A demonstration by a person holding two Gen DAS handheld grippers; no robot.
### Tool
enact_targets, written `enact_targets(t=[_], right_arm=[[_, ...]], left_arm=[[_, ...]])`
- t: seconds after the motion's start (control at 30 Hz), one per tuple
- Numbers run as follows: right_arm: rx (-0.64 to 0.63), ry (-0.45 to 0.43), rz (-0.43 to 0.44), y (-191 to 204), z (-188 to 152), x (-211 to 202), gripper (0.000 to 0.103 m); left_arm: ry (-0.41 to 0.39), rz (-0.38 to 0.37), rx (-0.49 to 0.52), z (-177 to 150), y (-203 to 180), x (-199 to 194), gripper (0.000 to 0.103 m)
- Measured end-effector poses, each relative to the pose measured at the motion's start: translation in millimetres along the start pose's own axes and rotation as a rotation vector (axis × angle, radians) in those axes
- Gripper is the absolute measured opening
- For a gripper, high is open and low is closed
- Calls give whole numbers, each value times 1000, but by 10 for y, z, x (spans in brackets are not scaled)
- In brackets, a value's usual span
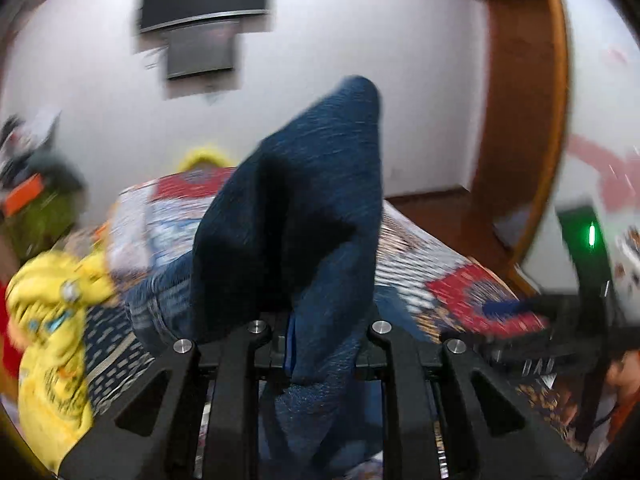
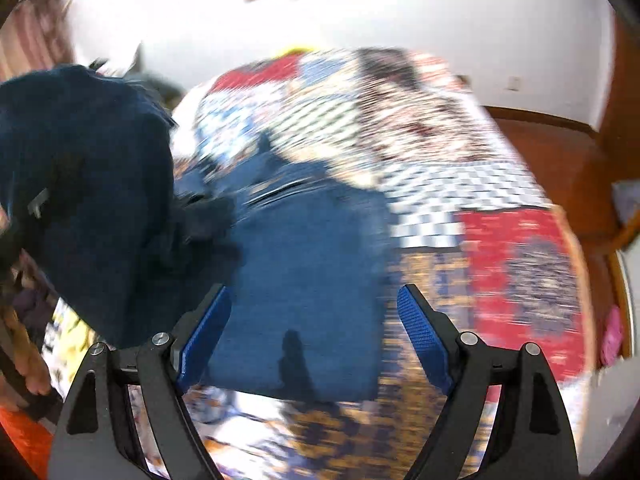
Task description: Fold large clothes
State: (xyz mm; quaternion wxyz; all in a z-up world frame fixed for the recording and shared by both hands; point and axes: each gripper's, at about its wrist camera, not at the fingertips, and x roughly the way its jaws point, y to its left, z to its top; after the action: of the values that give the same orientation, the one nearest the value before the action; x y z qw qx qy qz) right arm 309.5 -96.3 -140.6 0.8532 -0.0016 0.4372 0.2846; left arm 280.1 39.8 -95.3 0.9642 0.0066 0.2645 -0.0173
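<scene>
Denim jeans (image 1: 304, 200) rise bunched from our left gripper (image 1: 316, 344), its jaws clamped on them; the rest lies on the quilt (image 2: 500, 240). Our right gripper (image 2: 316, 332) hovers with jaws apart.

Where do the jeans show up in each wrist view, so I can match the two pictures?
Left wrist view: the jeans fill the centre, lifted in a peak and clamped in the left gripper.
Right wrist view: the jeans lie flat in the centre on the bed, with the raised part at far left; the right gripper is open above them.
Shared landmark: the patterned bedspread with its red patch.
</scene>
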Motion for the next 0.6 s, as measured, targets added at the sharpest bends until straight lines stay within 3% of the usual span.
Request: enact_targets(t=[0.1, 0.2, 0.33, 0.5, 0.6], right_arm=[[84, -33, -40, -387, -27, -238, 83], [134, -47, -69, -644, -32, -330, 83], [178, -53, -73, -849, -141, -441, 83], [146, -62, -71, -785, -176, -525, 83], [104, -69, -55, -677, -152, -565, 83]], left_arm=[[80, -78, 102, -65, -411, 284, 17], [226, -152, 177, -319, -704, 645, 17], [372, -204, 184, -619, -761, 922, 21], [367, -209, 232, -728, -748, 789, 24], [374, -221, 244, -750, -761, 694, 40]])
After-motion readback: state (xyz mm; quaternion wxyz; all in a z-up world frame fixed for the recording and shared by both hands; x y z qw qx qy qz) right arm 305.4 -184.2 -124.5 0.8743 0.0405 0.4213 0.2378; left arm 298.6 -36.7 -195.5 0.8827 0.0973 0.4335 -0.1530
